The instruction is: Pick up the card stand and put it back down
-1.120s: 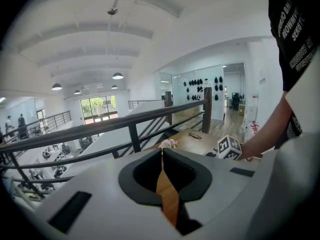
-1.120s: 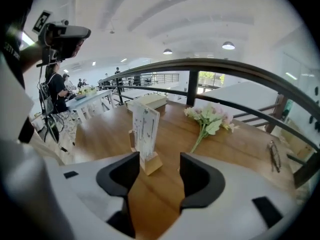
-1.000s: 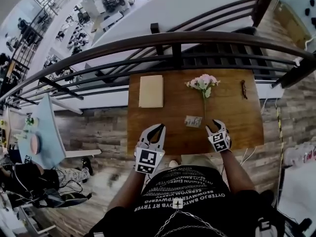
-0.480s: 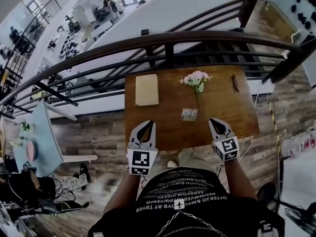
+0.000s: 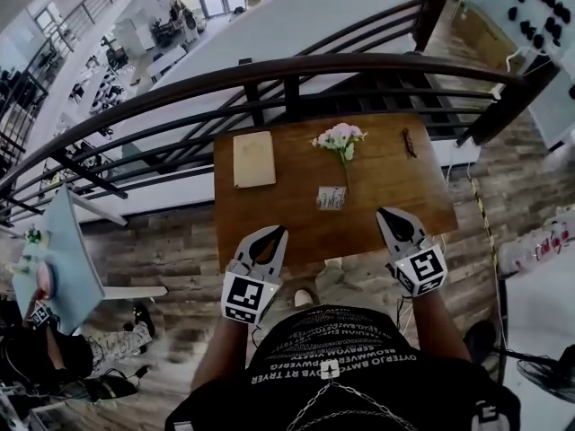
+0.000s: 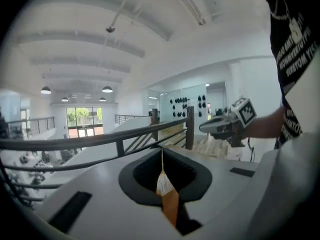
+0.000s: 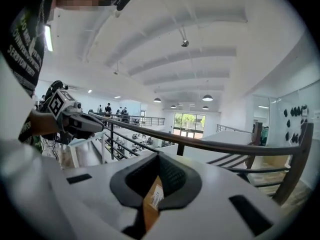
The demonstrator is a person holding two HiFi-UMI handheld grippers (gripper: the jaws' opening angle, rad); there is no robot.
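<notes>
The card stand [image 5: 331, 197], a small stand with a white printed card, stands on the wooden table [image 5: 404, 196] near the middle of its front half. Both grippers hang in front of the table's near edge, apart from the stand. My left gripper [image 5: 277, 233] is at the left, its jaws closed tip to tip with nothing held. My right gripper [image 5: 386, 212] is at the right, also shut and empty. In the left gripper view my own jaws [image 6: 161, 151] meet in a line, and the right gripper [image 6: 202, 128] shows across. The right gripper view shows its jaws [image 7: 159, 156] closed.
A pink flower sprig [image 5: 339, 137] lies behind the stand, a beige pad [image 5: 253, 158] at the table's back left, a small dark object [image 5: 409, 142] at the back right. A dark metal railing [image 5: 296, 70] runs along the far side, with a drop beyond.
The right gripper's jaws have gone from open to shut. Both grippers have come up and back from the table's front edge. The stand has stayed in place on the table.
</notes>
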